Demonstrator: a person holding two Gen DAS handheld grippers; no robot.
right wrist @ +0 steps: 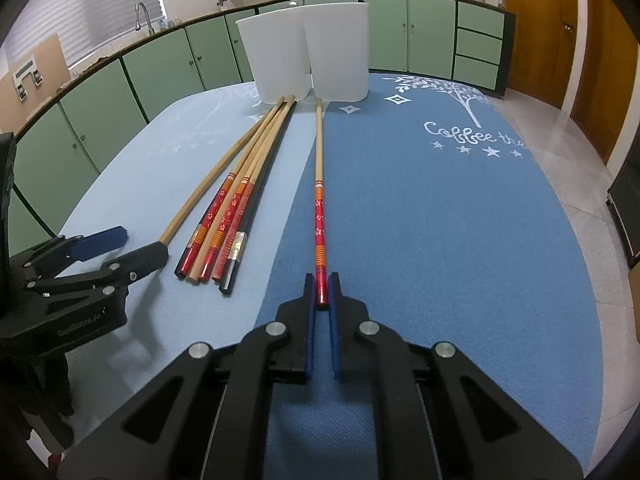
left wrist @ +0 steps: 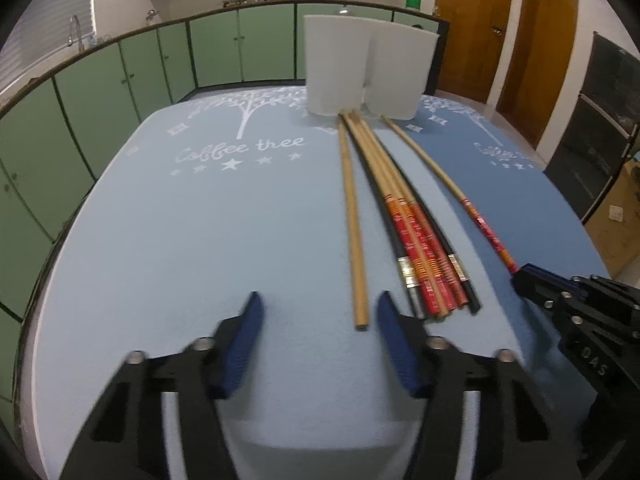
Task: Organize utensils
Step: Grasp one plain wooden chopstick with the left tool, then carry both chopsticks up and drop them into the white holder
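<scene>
A single red-ended chopstick (right wrist: 319,216) lies along the seam of the two blue mats, and my right gripper (right wrist: 322,294) is shut on its near end. In the left wrist view that gripper (left wrist: 520,276) sits at the chopstick's (left wrist: 486,224) red tip. My left gripper (left wrist: 320,316) is open; the near end of a plain wooden chopstick (left wrist: 352,216) lies between its fingers, close to the right one, unpressed. From the right wrist view this gripper (right wrist: 132,250) sits at that stick's (right wrist: 200,196) end. A bundle of red and black chopsticks (left wrist: 420,248) (right wrist: 228,220) lies between the two.
Two white cups (left wrist: 336,64) (left wrist: 400,72) stand at the far end of the table, also seen as cups (right wrist: 276,56) (right wrist: 340,52); the chopstick tips point at them. The light blue mat (left wrist: 180,220) and darker mat (right wrist: 440,220) cover the table. Green cabinets (left wrist: 120,80) curve behind.
</scene>
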